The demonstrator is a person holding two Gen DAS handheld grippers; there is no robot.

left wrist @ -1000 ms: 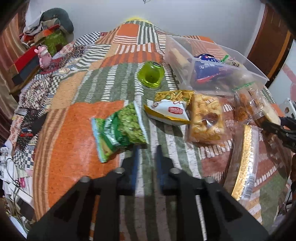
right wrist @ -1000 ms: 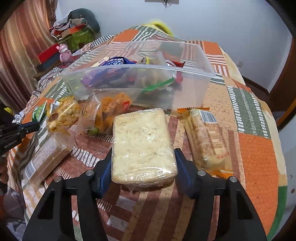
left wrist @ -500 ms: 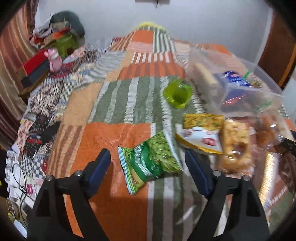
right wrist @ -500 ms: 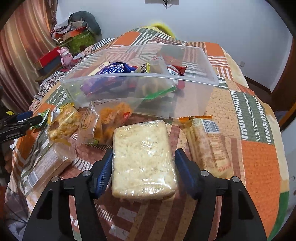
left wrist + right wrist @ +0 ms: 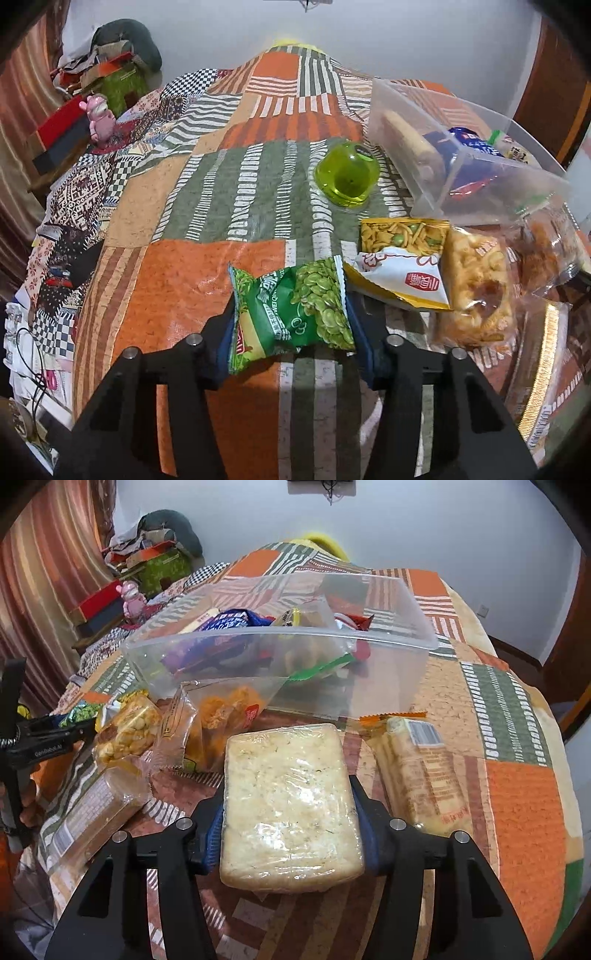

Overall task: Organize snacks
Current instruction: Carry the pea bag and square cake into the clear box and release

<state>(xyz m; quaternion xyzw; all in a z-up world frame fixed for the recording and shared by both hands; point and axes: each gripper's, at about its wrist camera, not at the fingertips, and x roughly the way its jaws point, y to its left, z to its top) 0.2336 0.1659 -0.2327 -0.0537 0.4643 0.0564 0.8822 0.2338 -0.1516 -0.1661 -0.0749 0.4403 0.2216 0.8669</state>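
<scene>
My left gripper (image 5: pixel 291 332) has its jaws around a green bag of beans (image 5: pixel 291 306) lying on the patchwork cloth; the pads touch both its ends. My right gripper (image 5: pixel 290 827) is shut on a pale wrapped rice-cake block (image 5: pixel 290 801) and holds it just in front of the clear plastic bin (image 5: pixel 417 635), which holds several snack packs. The bin also shows in the left wrist view (image 5: pixel 509 173) at the right.
A green dome-shaped container (image 5: pixel 347 173) stands beyond the green bag. A yellow-white snack bag (image 5: pixel 402 266), a fried-snack pack (image 5: pixel 476 291), an orange snack bag (image 5: pixel 225 716), a long biscuit pack (image 5: pixel 421 771) and a gold-edged pack (image 5: pixel 543 373) lie about the bin.
My left gripper opened wide, moved forward and now grips the green bag. My right gripper has lifted the rice-cake block slightly and carried it toward the bin.
</scene>
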